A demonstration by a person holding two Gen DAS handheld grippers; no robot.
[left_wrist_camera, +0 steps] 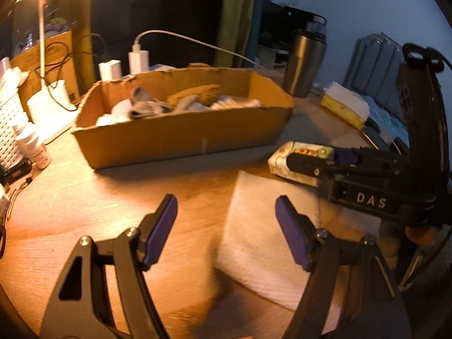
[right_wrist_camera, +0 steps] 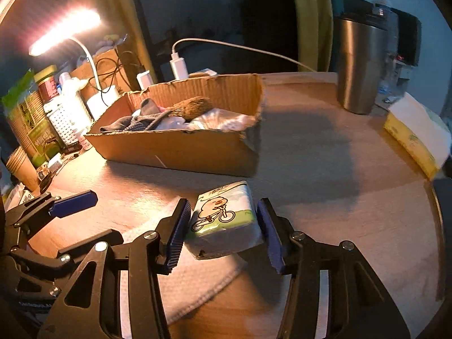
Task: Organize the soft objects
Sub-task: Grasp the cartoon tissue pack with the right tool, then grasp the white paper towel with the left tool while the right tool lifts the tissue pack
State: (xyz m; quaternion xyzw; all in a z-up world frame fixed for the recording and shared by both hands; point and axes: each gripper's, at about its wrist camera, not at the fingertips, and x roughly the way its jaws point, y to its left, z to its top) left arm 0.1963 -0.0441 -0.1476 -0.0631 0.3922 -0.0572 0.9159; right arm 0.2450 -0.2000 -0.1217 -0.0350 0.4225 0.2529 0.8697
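Note:
A small tissue pack (right_wrist_camera: 226,220) printed with a cartoon pig on a bicycle sits between the fingers of my right gripper (right_wrist_camera: 223,233), which is shut on it just above the table. In the left wrist view the same pack (left_wrist_camera: 296,159) shows at the right with the right gripper (left_wrist_camera: 325,166) on it. My left gripper (left_wrist_camera: 226,226) is open and empty above a white cloth (left_wrist_camera: 262,243) spread on the wooden table. The cloth (right_wrist_camera: 195,276) also lies under my right gripper. A cardboard box (left_wrist_camera: 180,138) further back holds socks and other soft items (left_wrist_camera: 175,103).
A steel tumbler (right_wrist_camera: 358,65) stands at the back right, a yellow sponge with white top (right_wrist_camera: 415,132) at the right edge. A lit desk lamp (right_wrist_camera: 65,31), white chargers (left_wrist_camera: 124,62), a white basket (left_wrist_camera: 11,130) and bottles crowd the back left.

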